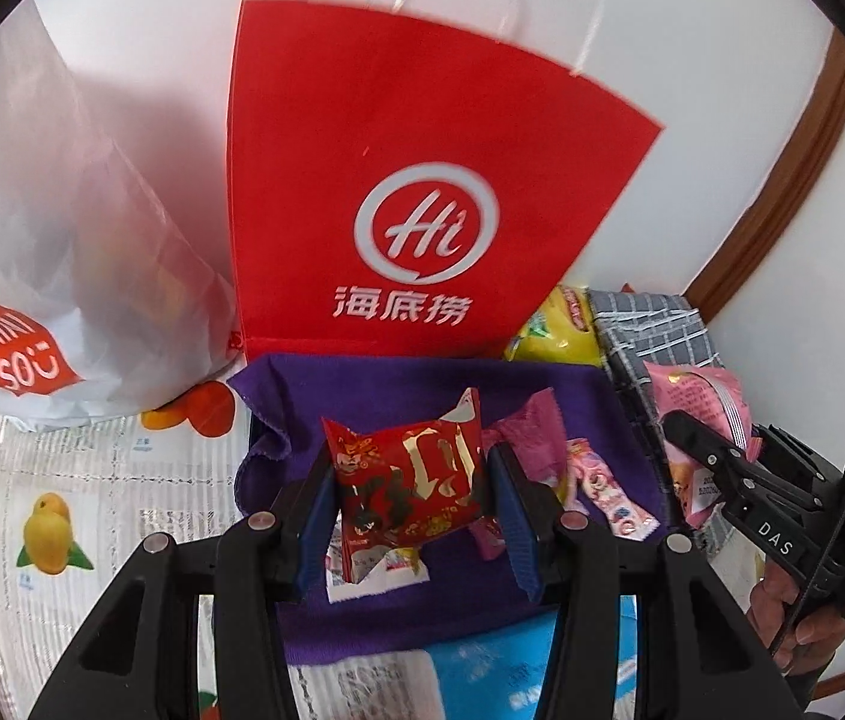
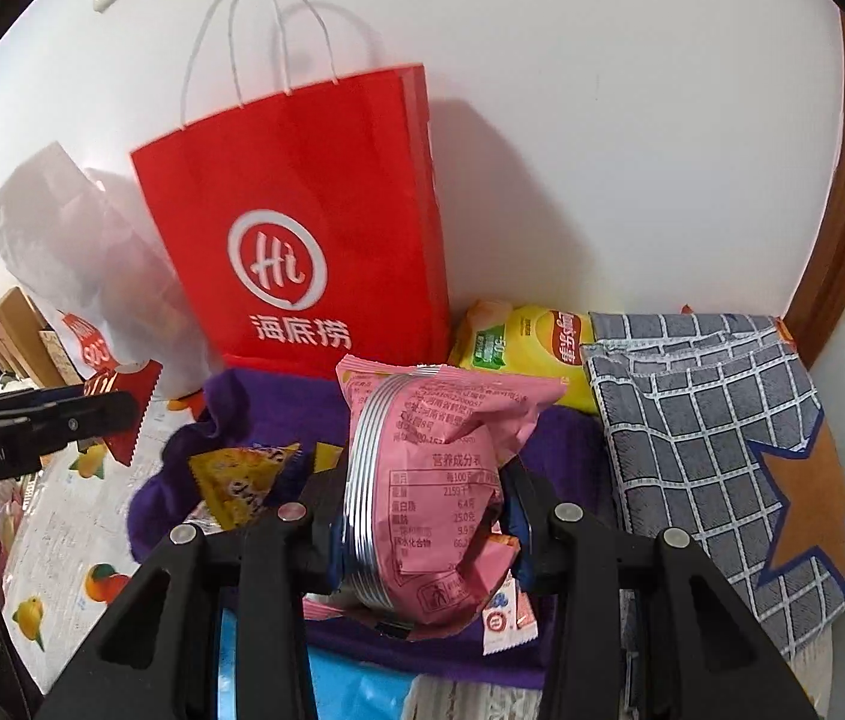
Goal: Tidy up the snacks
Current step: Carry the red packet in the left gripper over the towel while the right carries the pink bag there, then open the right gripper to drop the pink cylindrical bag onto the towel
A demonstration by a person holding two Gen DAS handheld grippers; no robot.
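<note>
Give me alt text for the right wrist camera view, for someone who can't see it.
The right gripper is shut on a pink snack packet, held above a purple cloth. Behind stand a red paper bag and a yellow chip bag against a white wall, with a grey checked cloth at right.

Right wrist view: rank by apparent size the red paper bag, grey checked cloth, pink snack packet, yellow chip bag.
1. Red paper bag with white handles, largest.
2. Grey checked cloth with orange star.
3. Pink snack packet, held in the right tool; it is nearest the camera, so it looks bigger than it is.
4. Yellow chip bag, partly hidden.
</note>
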